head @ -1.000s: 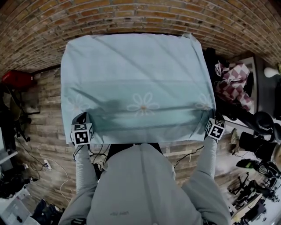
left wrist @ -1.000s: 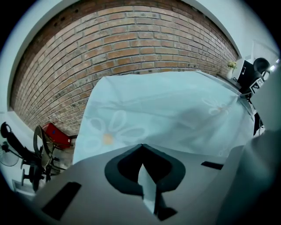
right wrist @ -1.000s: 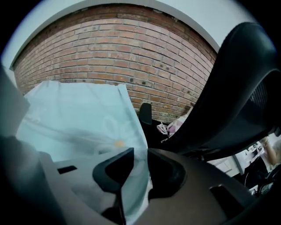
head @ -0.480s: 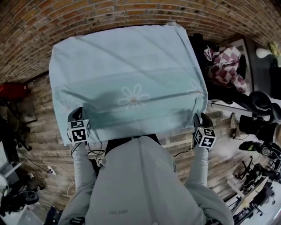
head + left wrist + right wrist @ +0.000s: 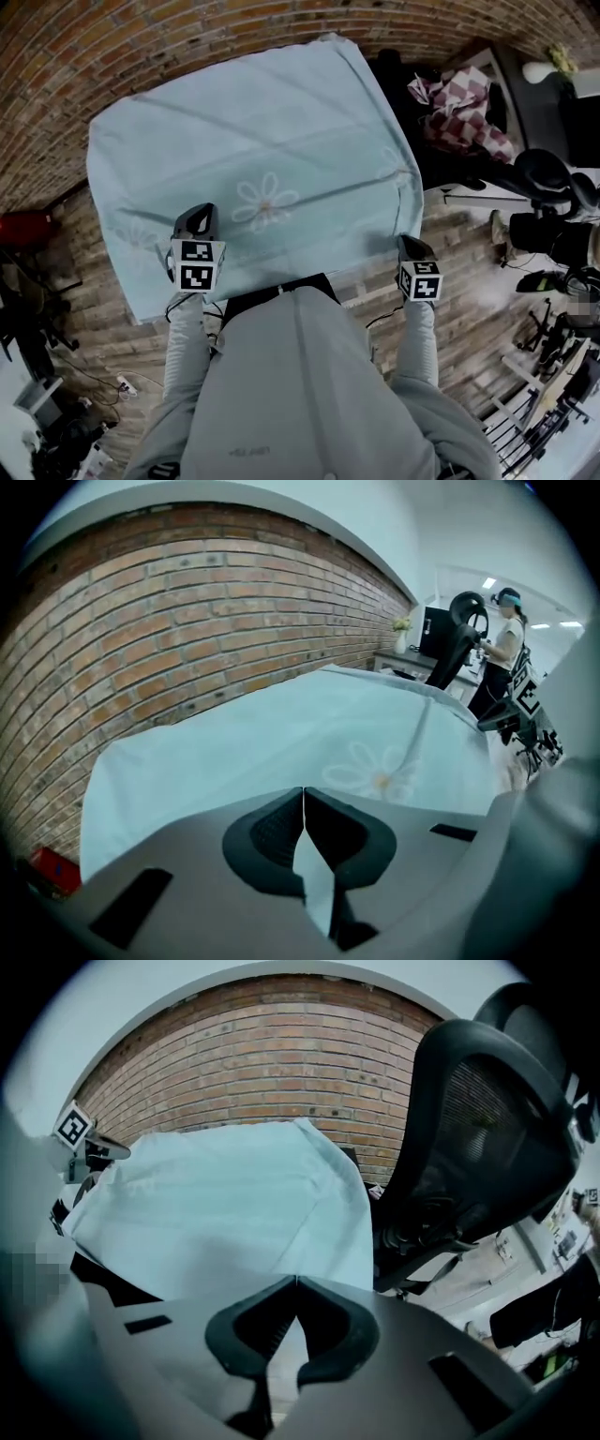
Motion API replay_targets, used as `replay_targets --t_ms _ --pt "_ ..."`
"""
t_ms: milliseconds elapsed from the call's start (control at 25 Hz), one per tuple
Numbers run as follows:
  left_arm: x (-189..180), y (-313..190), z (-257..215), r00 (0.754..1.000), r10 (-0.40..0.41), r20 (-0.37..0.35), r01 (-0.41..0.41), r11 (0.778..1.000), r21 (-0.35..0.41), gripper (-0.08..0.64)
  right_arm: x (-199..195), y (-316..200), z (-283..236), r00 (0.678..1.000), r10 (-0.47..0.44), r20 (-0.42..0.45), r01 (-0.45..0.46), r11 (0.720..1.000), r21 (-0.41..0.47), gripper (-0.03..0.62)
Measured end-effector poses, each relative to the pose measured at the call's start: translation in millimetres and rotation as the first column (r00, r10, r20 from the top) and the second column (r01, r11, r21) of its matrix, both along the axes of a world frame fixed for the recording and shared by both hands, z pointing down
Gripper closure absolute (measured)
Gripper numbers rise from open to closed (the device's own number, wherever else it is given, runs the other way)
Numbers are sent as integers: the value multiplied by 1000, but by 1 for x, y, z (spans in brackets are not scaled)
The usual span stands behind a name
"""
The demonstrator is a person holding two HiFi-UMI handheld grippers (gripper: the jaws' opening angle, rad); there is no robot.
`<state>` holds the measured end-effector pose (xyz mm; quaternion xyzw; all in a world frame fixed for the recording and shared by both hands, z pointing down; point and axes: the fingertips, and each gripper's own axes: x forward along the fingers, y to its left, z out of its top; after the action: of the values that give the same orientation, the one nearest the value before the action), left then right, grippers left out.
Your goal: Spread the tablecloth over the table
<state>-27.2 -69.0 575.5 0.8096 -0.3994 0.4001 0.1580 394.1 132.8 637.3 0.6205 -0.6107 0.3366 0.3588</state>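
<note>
A pale blue tablecloth point(image 5: 272, 131) with a daisy print lies spread over the table and hides its top. My left gripper point(image 5: 200, 216) hangs over the cloth's near left part, in from the corner. In the left gripper view its jaws point(image 5: 303, 792) are shut, with a strip of the tablecloth point(image 5: 281, 714) pinched between them. My right gripper point(image 5: 410, 243) sits at the cloth's near right corner. Its jaws point(image 5: 296, 1280) are shut too, and pale tablecloth point(image 5: 216, 1194) shows in the gap behind the tips.
A brick wall point(image 5: 187, 37) runs behind the table. A black office chair point(image 5: 469, 1119) and a checked cloth point(image 5: 459, 98) stand to the right. Cables and clutter lie on the wooden floor point(image 5: 84, 328). A person point(image 5: 506, 649) stands far off.
My left gripper has moved right, from the near left corner to over the cloth. The right gripper has drawn in along the near right corner. The cloth now lies slanted in view.
</note>
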Motion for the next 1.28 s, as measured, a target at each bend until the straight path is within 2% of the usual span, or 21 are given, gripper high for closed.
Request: replay_targets --t_ms 160,280,400,560,720,840,1080,1280 --pt "39 11 0 995 94 -29 -94 996 -9 535 26 16 -3 997 31 -71 -33 999 -20 571" --pt "60 19 0 989 141 -45 -141 990 -19 535 64 36 -2 983 116 -143 -124 991 -45 572" --pt "76 21 -4 983 171 -73 -172 985 2 535 96 50 -2 971 205 -124 -211 977 -34 571" --pt "80 18 -4 983 164 -82 -164 986 9 535 89 23 -17 981 157 -117 -154 988 31 571" --pt "78 11 -6 986 138 -89 -137 990 20 535 61 -29 -29 992 76 -101 -66 993 98 569" --pt "69 5 -11 990 107 -91 -105 994 21 535 34 -82 -44 995 -3 -97 19 987 162 569" --pt "41 -14 -20 994 31 -102 -27 999 41 535 -14 -228 -79 986 -146 -83 165 934 317 568" --pt "22 -29 -22 994 -12 -109 18 998 52 535 -32 -354 -86 967 -220 -130 253 898 361 565"
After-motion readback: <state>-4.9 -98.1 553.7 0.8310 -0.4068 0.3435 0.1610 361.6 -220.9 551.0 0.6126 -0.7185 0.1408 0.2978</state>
